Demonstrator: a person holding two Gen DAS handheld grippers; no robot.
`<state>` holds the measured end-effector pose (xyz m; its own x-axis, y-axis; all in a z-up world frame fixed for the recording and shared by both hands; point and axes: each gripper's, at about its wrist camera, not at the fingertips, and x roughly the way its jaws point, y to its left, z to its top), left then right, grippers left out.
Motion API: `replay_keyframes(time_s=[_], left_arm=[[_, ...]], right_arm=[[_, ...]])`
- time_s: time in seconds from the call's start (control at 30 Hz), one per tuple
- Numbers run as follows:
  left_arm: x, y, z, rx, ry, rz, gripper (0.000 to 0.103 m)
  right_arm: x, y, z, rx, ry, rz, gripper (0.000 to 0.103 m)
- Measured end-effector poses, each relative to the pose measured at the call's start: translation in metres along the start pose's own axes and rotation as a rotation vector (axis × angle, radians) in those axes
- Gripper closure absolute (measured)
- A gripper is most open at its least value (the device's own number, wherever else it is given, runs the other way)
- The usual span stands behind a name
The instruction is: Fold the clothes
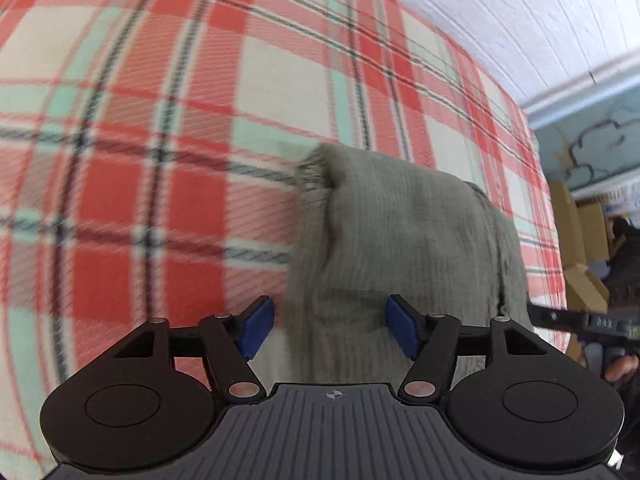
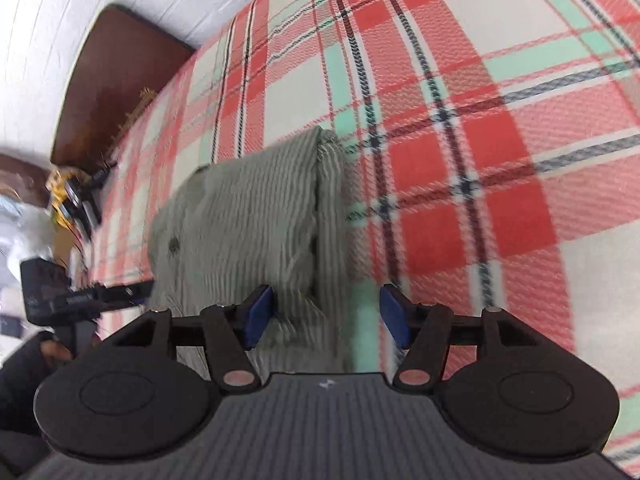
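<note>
A grey-green ribbed garment (image 1: 400, 248) lies folded into a compact rectangle on a red, cream and mint plaid bedspread (image 1: 140, 140). My left gripper (image 1: 330, 326) is open, its blue pads straddling the near left edge of the garment just above it. In the right wrist view the same garment (image 2: 248, 216) lies on the plaid cover (image 2: 480, 140), and my right gripper (image 2: 326, 316) is open over its near right edge. Each gripper shows at the side of the other's view. Both views are motion-blurred.
A white panelled wall (image 1: 520, 20) runs behind the bed. Cardboard boxes (image 1: 580, 240) stand beyond the bed's right end. A dark wooden headboard (image 2: 108, 80) and clutter (image 2: 68, 200) sit at the left end.
</note>
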<state>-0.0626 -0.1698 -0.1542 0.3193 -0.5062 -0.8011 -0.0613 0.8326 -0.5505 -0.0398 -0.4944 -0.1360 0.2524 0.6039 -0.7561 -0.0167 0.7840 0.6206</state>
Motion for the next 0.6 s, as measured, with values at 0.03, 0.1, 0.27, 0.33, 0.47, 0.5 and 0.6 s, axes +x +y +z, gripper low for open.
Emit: replay_keyframes(time_s=[0.03, 0.1, 0.27, 0.33, 0.47, 0.5, 0.6], left_arm=[[0.003, -0.002, 0.002, 0.004, 0.003, -0.007, 0.024], [0.007, -0.006, 0.006, -0.008, 0.000, -0.022, 0.024], [0.012, -0.011, 0.004, 0.000, -0.006, -0.025, 0.024], [0.012, -0.013, 0.004, -0.004, -0.013, -0.022, 0.036], [0.008, -0.027, 0.009, 0.047, -0.017, -0.014, 0.082], [0.007, -0.030, 0.010, 0.060, -0.018, -0.012, 0.083], [0.000, -0.035, 0.029, 0.081, -0.039, -0.029, 0.084]], right_arm=[[0.004, 0.001, 0.003, 0.008, -0.002, 0.013, 0.038], [0.012, 0.005, 0.008, 0.012, -0.003, 0.029, 0.039], [0.022, 0.011, 0.009, 0.005, -0.007, 0.030, 0.041], [0.022, 0.009, 0.008, 0.039, -0.009, 0.034, 0.057], [0.017, 0.016, 0.003, 0.070, -0.013, 0.070, 0.083], [0.014, 0.017, 0.001, 0.087, -0.025, 0.077, 0.083], [0.000, 0.019, -0.006, 0.148, -0.068, 0.102, 0.085]])
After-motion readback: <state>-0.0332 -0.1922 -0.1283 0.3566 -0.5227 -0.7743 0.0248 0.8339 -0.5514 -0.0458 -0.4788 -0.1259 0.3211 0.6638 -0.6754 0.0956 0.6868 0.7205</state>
